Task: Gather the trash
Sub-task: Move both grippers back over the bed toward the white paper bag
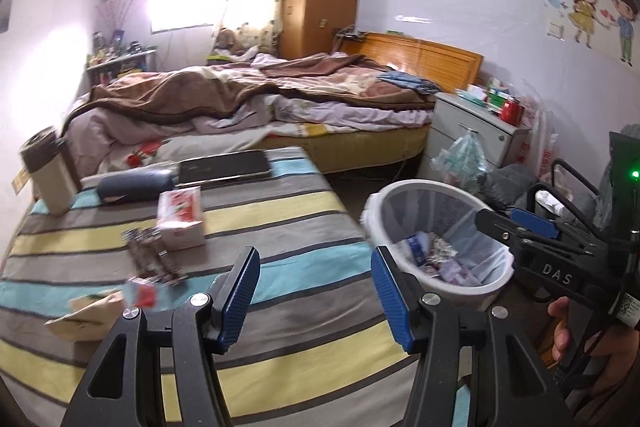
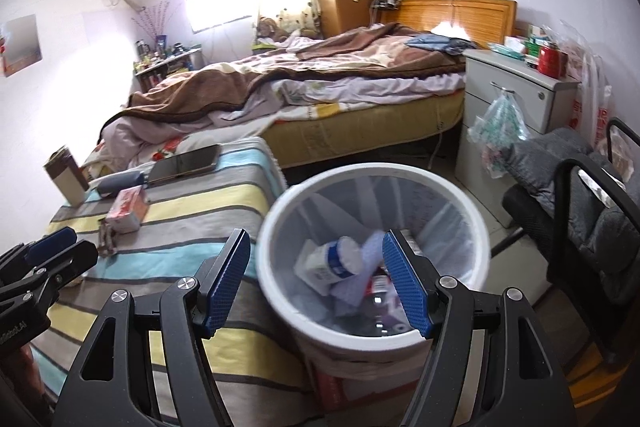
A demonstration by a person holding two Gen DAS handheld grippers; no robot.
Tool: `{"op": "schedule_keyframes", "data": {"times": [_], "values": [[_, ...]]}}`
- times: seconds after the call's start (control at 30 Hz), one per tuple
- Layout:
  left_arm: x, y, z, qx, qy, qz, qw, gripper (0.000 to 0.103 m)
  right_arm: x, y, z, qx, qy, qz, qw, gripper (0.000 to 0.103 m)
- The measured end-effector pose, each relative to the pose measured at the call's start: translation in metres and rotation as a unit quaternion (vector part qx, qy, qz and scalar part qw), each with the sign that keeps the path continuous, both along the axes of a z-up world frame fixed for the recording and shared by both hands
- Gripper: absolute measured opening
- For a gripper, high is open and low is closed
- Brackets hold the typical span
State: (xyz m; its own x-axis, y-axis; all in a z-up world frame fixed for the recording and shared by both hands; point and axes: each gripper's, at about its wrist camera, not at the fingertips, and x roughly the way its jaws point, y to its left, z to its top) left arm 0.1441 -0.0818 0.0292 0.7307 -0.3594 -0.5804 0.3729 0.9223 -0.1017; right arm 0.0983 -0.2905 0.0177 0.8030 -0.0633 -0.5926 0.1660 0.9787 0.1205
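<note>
A white trash bin with a clear liner stands on the floor beside the striped table; it also shows in the left wrist view. It holds a milk carton, purple paper and other wrappers. My right gripper is open and empty above the bin's near rim; it also shows in the left wrist view. My left gripper is open and empty over the table's near right part. On the table lie a tan paper bag, a red wrapper and dark foil wrappers.
The table also bears a tissue box, a dark pouch, a tablet and a cylinder canister. An unmade bed lies behind. A white nightstand and a black chair stand right of the bin.
</note>
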Motion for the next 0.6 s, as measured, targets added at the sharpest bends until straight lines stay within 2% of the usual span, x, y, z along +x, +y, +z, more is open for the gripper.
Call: {"op": "schedule_keyframes", "data": {"times": [0.17, 0.33, 0.43, 0.6], "values": [[-0.003, 0.040, -0.005, 0.002, 0.002, 0.032, 0.9995, 0.057, 0.003, 0.026, -0.001, 0.003, -0.003, 0.023, 1.000, 0.070], [-0.009, 0.085, -0.011, 0.003, -0.001, 0.044, 0.9990, 0.057, 0.007, 0.049, -0.003, 0.000, -0.002, 0.046, 0.999, 0.070], [-0.010, 0.113, -0.011, 0.005, 0.001, 0.072, 0.9974, 0.057, 0.009, 0.060, -0.004, -0.001, 0.000, 0.057, 0.998, 0.070], [-0.011, 0.143, -0.013, 0.051, -0.008, 0.100, 0.9937, 0.057, 0.014, 0.081, -0.006, -0.004, 0.007, 0.078, 0.997, 0.070]]}}
